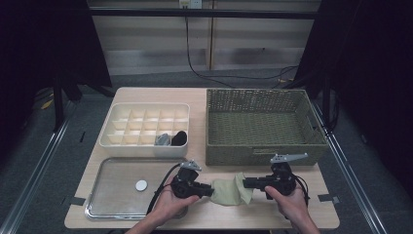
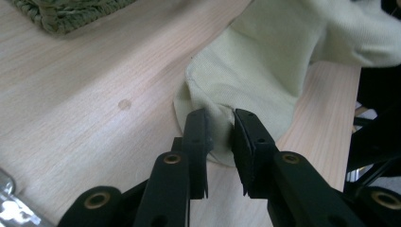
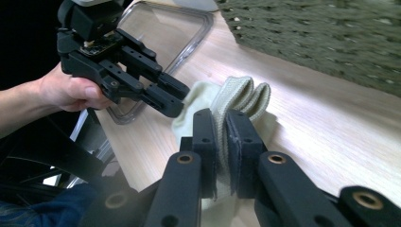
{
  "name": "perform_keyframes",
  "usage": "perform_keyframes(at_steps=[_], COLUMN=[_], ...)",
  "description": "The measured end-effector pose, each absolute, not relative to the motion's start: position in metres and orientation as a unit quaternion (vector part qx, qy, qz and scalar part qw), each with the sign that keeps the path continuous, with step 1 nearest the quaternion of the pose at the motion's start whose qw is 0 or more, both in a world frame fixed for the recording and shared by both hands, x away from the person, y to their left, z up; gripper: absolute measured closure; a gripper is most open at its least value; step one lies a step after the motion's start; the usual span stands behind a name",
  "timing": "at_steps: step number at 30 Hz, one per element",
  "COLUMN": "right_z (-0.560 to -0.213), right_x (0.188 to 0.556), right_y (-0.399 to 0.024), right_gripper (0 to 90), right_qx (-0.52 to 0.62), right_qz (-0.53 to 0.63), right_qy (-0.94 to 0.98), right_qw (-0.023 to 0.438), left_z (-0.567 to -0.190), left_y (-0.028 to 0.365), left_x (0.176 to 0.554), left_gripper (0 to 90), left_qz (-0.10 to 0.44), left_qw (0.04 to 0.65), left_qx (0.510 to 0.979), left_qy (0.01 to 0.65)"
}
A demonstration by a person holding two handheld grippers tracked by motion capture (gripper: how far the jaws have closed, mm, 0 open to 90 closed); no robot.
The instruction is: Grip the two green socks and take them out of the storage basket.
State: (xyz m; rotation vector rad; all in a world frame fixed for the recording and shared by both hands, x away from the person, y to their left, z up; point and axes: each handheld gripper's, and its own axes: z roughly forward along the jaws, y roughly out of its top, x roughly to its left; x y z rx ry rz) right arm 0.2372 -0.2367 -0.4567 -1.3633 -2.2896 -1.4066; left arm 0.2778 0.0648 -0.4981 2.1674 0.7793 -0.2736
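High view has a pale green sock (image 1: 229,192) lying near the counter's front edge, right in front of the woven basket (image 1: 263,146). Right tongs (image 1: 246,183) are clamped on its ribbed cuff. Left tongs (image 1: 210,191) sit at the other end with a fold of fabric between the jaws, which look not quite closed on it.

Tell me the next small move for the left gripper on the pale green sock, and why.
Probably close the left gripper fully on the pale green fabric sock: its jaws straddle the sock's rounded end with a gap showing, while the right gripper already clamps the ribbed cuff.
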Motion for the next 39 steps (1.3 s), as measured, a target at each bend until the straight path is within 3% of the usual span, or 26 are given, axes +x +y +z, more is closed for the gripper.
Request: perform_keyframes(at_steps=[18,29,39], right_z=[-0.463,-0.467,-0.469], right_x=[0.256,0.259,0.261], right_y=[-0.214,-0.199,-0.194], right_gripper=[83.0,82.1,80.3], right_qx=[-0.442,-0.436,-0.436], right_qz=[-0.446,-0.427,-0.42], right_qy=[-0.775,-0.788,-0.791], right_qw=[0.078,0.084,0.087], left_z=[-0.496,-0.497,-0.497], left_y=[0.067,0.065,0.063], left_x=[0.279,0.279,0.281], left_gripper=[70.0,76.8,77.0], left_qz=[-0.102,-0.104,-0.105], left_qw=[0.403,0.399,0.405], left_qx=[0.855,0.86,0.855], left_qy=[0.31,0.301,0.306])
